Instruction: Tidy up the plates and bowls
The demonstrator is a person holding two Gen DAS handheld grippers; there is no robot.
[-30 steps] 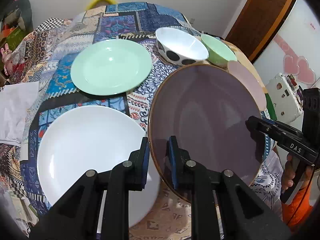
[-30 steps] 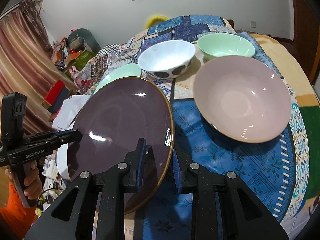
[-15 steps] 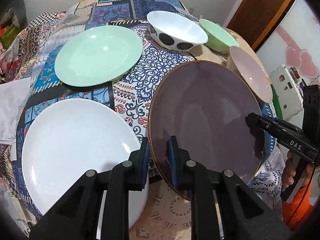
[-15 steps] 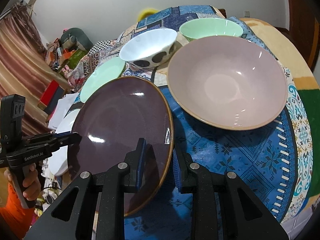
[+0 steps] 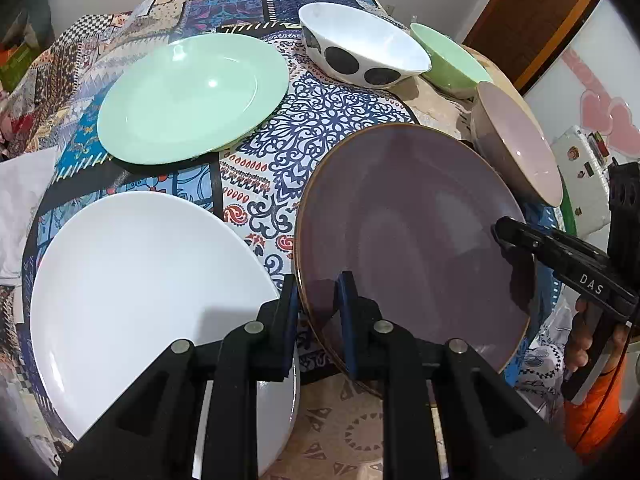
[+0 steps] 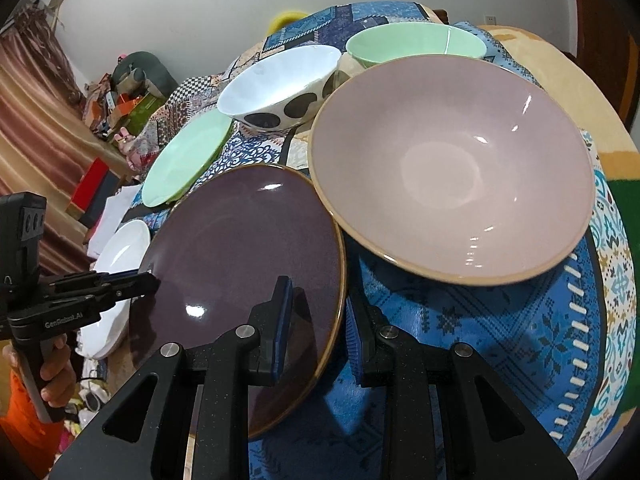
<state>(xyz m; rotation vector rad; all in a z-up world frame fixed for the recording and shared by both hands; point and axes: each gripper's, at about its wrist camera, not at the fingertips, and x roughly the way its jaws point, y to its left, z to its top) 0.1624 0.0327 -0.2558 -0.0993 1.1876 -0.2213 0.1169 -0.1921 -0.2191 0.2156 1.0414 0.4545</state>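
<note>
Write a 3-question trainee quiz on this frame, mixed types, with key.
1. True or false: the dark purple plate is clamped at its rim by both the left gripper and the right gripper.
2. Which dish lies right beside the purple plate in the right wrist view? A) pink bowl B) green bowl C) spotted bowl
3. Fill in: in the left wrist view, the plate beside the left gripper, opposite the purple one, is ____, and the plate beyond it is ____.

Key: 1 true; 2 A; 3 white, green.
</note>
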